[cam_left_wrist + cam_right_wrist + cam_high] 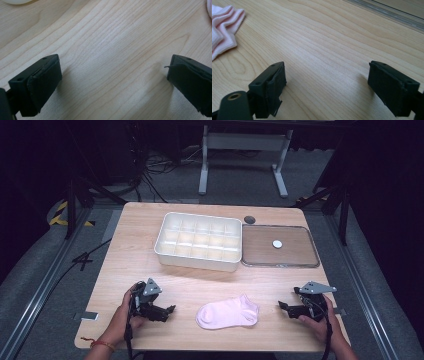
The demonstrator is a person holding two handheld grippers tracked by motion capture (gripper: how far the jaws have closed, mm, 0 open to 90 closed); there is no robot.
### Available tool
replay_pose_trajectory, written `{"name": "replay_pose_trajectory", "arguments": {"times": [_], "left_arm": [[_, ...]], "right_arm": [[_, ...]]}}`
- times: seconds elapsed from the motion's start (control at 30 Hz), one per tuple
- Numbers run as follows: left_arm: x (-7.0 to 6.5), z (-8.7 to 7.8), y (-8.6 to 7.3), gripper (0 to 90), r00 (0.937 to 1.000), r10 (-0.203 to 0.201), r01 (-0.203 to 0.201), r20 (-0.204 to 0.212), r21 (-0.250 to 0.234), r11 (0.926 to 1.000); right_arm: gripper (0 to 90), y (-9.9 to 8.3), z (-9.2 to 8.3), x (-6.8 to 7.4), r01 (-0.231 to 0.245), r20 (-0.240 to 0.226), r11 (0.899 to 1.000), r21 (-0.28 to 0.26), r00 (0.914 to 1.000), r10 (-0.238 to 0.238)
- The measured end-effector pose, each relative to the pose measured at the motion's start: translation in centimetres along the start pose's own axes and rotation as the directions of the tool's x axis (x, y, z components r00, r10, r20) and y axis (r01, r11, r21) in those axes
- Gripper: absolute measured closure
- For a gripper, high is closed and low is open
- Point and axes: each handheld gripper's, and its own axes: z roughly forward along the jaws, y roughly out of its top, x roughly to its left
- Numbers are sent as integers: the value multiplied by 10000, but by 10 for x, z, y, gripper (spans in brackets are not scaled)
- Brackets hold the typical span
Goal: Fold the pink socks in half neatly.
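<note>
Pink sock [228, 312] lies flat near the front edge of the table [280, 285], right btwn the two grippers, touching neither. Left gripper [170, 310] rests low on the wood w/ jaws spread wide and nothing btwn them; right gripper [282, 306] is the same, released, empty, pointing in toward the sock. From the left gripper view just bare wood sits btwn the pads, w/ a sliver of pink at the far right edge; in the right gripper view the sock's ribbed cuff shows at upper left, off to the side of the jaws.

Looks like the pick-up of the sock is the step in hand, prob. for the white divided box [199, 241] behind it. The clear lid [280, 246] lies beside the box, so the box is open already.

To do it well: come in low, one jaw slid under the cloth edge, other on top, pinch a fold, not just the top layer. Cloth is limp, so it'll sag and drag; lift straight up before moving. Two grips, toe and cuff, would keep it tidy for folding. Risk: pads scrape wood, sock just slides away.
</note>
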Motion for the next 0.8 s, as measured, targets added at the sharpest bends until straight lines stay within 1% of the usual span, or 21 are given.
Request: {"name": "replay_pose_trajectory", "arguments": {"times": [0.07, 0.2, 0.23, 0.4, 0.5, 0.6, 0.8], "left_arm": [[1, 0, -1, 0, 10000, 51, -51, 80, -42, 10000], [1, 0, -1, 0, 10000, 71, -71, 62, -43, 10000], [0, -1, -1, 0, 10000, 89, -89, 34, -38, 10000], [-1, -2, -3, 3, 9999, 127, -127, 105, -6, 9999], [0, -3, -3, 3, 9995, 239, -240, 195, 35, 9997], [1, -3, -4, 3, 9981, 467, -465, 411, -51, 9989], [1, -3, -4, 2, 9981, 467, -465, 393, -54, 9989]], "right_arm": [[152, -1, -1, -1, 44, 25, 10000, 11, 10000, -44], [152, -2, -2, -1, 17, -2, 10000, -1, 10000, -17], [152, -3, -3, -1, 103, -16, 9999, 6, 9999, -103], [152, -3, -3, -1, 125, -70, 9999, 1, 9999, -125], [151, -3, -3, -2, 143, -73, 9999, 8, 9999, -143], [154, -3, -3, -2, 144, -145, 9999, -8, 9998, -144], [157, -4, -4, -2, 147, -145, 9999, 4, 9998, -147]]}}
